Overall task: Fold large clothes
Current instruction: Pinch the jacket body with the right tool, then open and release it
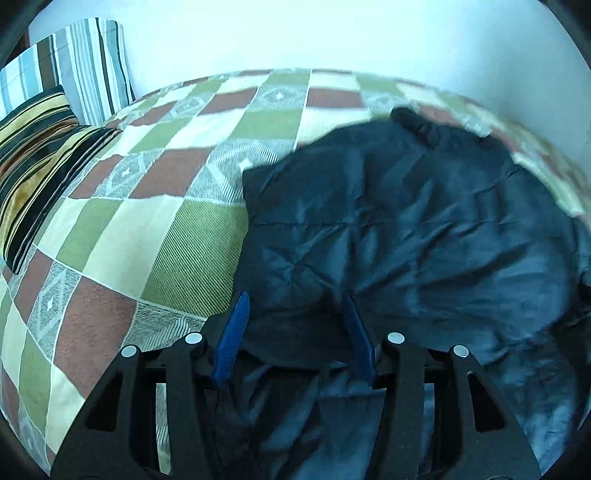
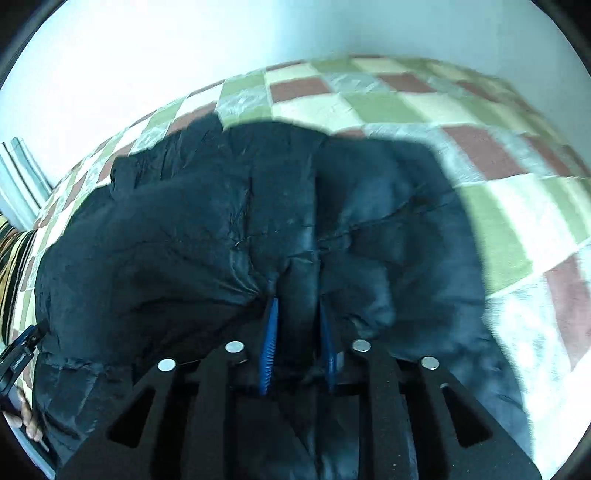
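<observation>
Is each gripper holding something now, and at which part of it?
The right gripper pinches a bunched fold of the dark jacket at its near edge. The left gripper has jacket cloth between its fingers; whether it grips cannot be told.

so the bed (image 1: 122,236) has this checkered cover, squares of olive green, cream, brick red and a grey diamond print, with thin pale lines running between the squares. At the far left there's a cushion (image 1: 35,162) in black, gold and brown stripes lying on the cover, and just behind it a taller pillow (image 1: 85,70) in teal, white, grey and brown stripes, propped upright against the wall (image 1: 295,33). Wall is plain and pale, kind of washed out bluish white. Same cover runs to the right in the other view too
</observation>
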`<state>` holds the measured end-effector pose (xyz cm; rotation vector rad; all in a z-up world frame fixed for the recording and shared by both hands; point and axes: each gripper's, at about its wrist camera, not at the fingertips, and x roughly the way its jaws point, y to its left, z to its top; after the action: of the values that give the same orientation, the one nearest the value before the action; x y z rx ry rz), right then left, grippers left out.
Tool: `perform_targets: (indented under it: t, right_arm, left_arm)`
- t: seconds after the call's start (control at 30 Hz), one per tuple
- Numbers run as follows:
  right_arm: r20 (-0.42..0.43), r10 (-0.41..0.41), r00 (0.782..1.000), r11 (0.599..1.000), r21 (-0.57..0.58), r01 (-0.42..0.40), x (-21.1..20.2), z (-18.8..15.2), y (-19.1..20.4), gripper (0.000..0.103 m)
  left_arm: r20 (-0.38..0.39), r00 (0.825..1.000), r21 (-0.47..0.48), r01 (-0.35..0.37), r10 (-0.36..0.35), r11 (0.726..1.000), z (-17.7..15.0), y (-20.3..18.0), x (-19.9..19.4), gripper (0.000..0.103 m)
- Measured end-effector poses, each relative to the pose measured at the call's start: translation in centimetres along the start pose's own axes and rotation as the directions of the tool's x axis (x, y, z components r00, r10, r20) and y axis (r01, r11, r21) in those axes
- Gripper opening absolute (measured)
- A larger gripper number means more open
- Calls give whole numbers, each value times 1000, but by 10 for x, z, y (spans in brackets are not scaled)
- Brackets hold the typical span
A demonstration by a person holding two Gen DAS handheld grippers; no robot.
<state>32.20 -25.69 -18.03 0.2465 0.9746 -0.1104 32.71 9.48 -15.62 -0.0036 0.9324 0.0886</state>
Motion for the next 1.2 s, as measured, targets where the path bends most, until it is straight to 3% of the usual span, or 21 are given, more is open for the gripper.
perform_targets:
  t: [0.1, 0.17, 0.23, 0.33, 0.47, 0.73, 0.9, 0.97, 1.1, 1.2]
  right_arm:
    - [99, -5, 995, 1000, -30, 8, -28, 10, 11, 24]
    - [118, 37, 992, 998, -61, -30, -28, 16, 22, 25]
    - [90, 27, 996, 994, -110, -17, -12, 18, 35, 25]
    - [-8, -21, 1000, 988, -156, 20, 27, 10, 41, 25]
    - [-2, -10, 1000, 987, -159, 9, 46, 0, 35, 24]
    - [7, -27, 1000, 987, -158, 27, 33, 3, 42, 24]
    - [93, 28, 995, 991, -133, -15, 2, 24, 55, 27]
    - [102, 33, 994, 989, -144, -18, 5, 34, 66, 36]
    - [91, 17, 996, 985, -171, -1, 34, 49, 85, 36]
    - [52, -19, 998, 983, -182, 28, 58, 48, 88, 37]
  left_arm:
    - [60, 998, 16, 26, -27, 1000, 10, -12, -17, 52]
    - [78, 996, 40, 39, -42, 998, 18, -26, -17, 52]
    - [68, 997, 48, 44, -47, 998, 25, -38, -8, 52]
    - [-13, 998, 39, 56, -56, 998, 25, -50, 20, 52]
    - [-56, 998, 69, 36, -32, 997, 15, -58, 46, 52]
    - [-31, 999, 97, 14, -11, 995, 14, -62, 38, 49]
    - [32, 996, 67, 85, -87, 994, 25, -71, 6, 49]
    - [69, 990, 90, 114, -120, 989, 36, -86, -1, 54]
    - [92, 989, 107, 106, -116, 989, 57, -116, 14, 55]
    - [39, 994, 122, 92, -97, 988, 65, -132, 40, 55]
